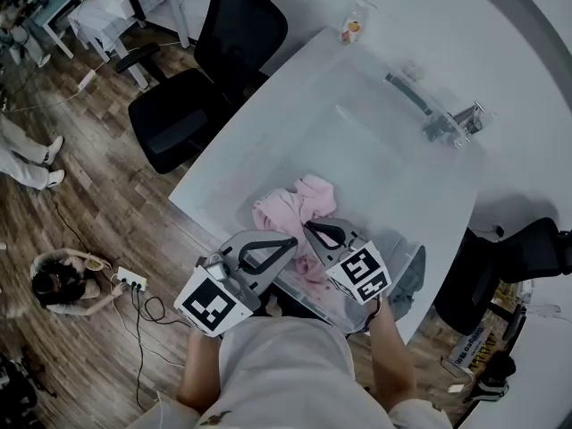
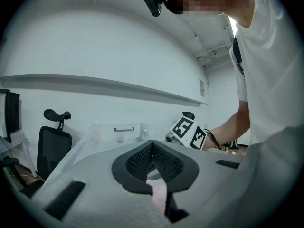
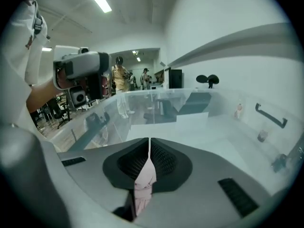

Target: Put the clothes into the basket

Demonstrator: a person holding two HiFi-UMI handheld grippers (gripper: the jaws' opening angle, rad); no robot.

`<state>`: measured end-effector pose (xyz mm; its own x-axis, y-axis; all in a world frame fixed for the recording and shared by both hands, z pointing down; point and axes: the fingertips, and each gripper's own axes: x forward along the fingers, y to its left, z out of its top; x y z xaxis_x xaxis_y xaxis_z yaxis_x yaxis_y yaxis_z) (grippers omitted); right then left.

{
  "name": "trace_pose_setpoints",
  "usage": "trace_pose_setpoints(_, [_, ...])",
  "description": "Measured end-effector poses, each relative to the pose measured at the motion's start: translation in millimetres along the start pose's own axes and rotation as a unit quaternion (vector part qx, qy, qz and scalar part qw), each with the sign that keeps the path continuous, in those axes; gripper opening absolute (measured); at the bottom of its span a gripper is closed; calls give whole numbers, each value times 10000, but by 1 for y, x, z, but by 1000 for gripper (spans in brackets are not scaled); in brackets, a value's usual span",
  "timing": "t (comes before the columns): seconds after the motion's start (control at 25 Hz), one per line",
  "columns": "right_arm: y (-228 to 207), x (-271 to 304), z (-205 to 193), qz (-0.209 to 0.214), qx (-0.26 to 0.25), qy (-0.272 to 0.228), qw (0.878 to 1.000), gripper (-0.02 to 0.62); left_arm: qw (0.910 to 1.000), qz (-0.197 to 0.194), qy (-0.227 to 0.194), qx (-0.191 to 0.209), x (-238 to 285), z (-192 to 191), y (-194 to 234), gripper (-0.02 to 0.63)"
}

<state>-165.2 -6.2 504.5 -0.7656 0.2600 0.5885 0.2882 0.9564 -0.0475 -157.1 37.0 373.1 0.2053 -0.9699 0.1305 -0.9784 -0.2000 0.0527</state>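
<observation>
Wooden floor [image 1: 98,213], with a black office chair [image 1: 210,70] just beside a large clear basket [image 1: 375,141]. At the near end of the basket we see the pink garment [image 1: 295,202], lying crumpled on its bottom. The right gripper [image 3: 149,144] has its jaws pressed together on a fold of that garment. The left gripper [image 2: 152,144], just beside it, has jaws meeting at the tips, and we see pink fabric pinched in the slit between them.
</observation>
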Motion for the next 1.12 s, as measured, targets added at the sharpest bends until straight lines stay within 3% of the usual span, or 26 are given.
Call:
trace_pose_setpoints(0.16, [9,-32,38,-89,-126,-910,9957,6,9997,-37,-175,-136,0,9,0,5])
trace_pose_setpoints(0.36, [13,-80,83,-221,-92,-1907,9813,5,9993,-100,-307,-208,1,20,-2,5])
trace_pose_setpoints(0.48, [12,-108,101,-342,-174,-2283,9728,5,9986,-241,-460,-32,1,28,-7,5])
trace_pose_setpoints(0.64, [14,-134,116,-469,-279,-2591,9643,5,9980,-333,-528,77,4,34,-13,5])
trace_pose_setpoints(1.12, [23,-157,109,-658,-26,-2895,9549,5,9945,-577,-823,296,10,51,-30,5])
